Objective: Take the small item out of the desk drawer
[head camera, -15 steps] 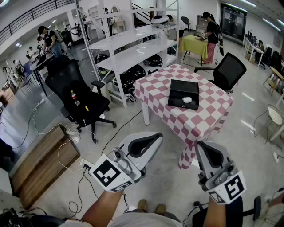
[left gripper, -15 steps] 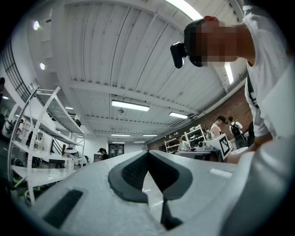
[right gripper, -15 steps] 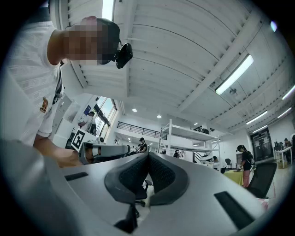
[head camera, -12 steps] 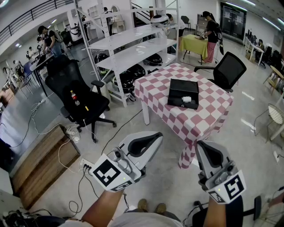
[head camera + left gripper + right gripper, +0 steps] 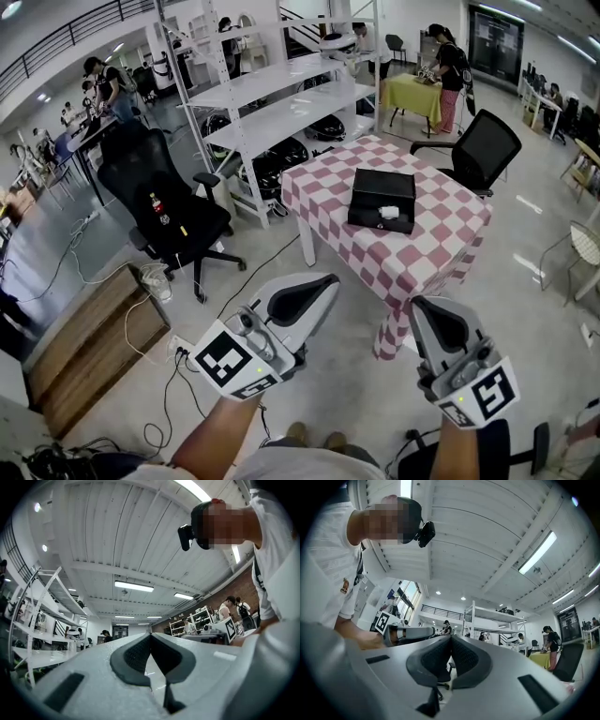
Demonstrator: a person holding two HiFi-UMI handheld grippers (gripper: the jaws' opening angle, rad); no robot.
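Left gripper: the left gripper (image 5: 317,289) is held low at the near left, pointing toward the table. In its own view (image 5: 150,638) the jaws are pressed tip to tip with nothing between them.
Right gripper: the right gripper (image 5: 427,314) is at the near right, beside its partner. Its own view (image 5: 451,640) shows the pads meeting, and it's empty too.
Table: a red-and-white checked table (image 5: 427,253) stands further off, right of centre, well apart from both grippers.
Drawer: a black drawer box (image 5: 380,187) sits on the middle of the tabletop.
Small item: a small white item (image 5: 388,212) lies at the near edge of that box. I can't tell from here whether it's inside a pulled-out tray.
Surroundings: there's a black office chair (image 5: 155,202) at left, white shelving (image 5: 281,98) behind it, and another black chair (image 5: 486,148) at the table's far right.
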